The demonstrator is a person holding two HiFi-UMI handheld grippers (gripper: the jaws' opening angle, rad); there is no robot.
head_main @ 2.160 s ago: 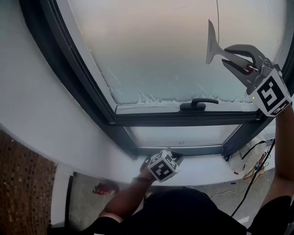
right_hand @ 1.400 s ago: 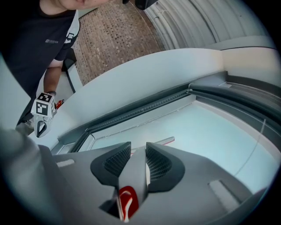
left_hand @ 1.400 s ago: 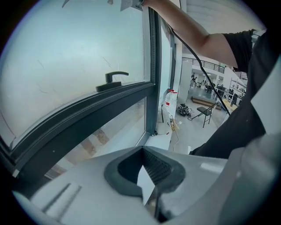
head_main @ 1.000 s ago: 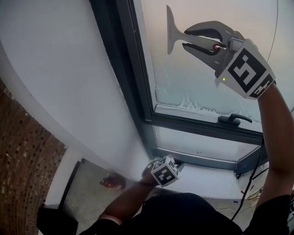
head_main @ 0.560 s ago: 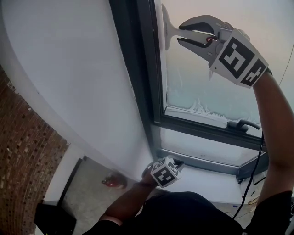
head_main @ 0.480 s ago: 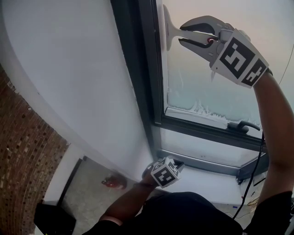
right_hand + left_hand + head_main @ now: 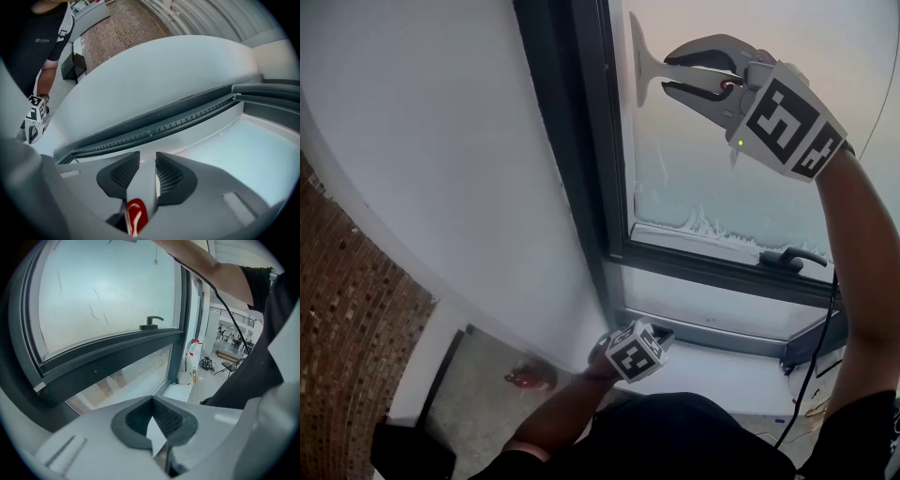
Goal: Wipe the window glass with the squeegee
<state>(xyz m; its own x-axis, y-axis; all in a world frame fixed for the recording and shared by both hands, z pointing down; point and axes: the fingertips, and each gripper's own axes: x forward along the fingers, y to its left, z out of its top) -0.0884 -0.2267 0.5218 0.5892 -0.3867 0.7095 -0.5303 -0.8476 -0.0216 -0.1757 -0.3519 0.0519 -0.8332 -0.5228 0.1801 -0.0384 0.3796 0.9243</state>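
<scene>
My right gripper (image 7: 670, 75) is raised to the upper pane and is shut on the grey squeegee (image 7: 642, 66). The blade stands upright against the window glass (image 7: 750, 150), right beside the dark left frame (image 7: 581, 122). In the right gripper view the squeegee handle (image 7: 147, 178) sits clamped between the pads, with the frame (image 7: 164, 126) just ahead. White frosty residue (image 7: 703, 225) lines the pane's bottom edge. My left gripper (image 7: 664, 330) hangs low by the sill, shut and holding nothing; its pads (image 7: 157, 427) meet in the left gripper view.
A black window handle (image 7: 787, 258) sticks out from the lower frame rail. The white sill (image 7: 741, 375) lies under a smaller lower pane, with cables (image 7: 811, 394) at its right end. A white wall and brick floor (image 7: 347, 309) lie left, with a red object (image 7: 528, 378) below.
The right gripper has carried the squeegee leftward across the glass to the left frame. Over the last half second it has barely moved. The left gripper has stayed by the sill.
</scene>
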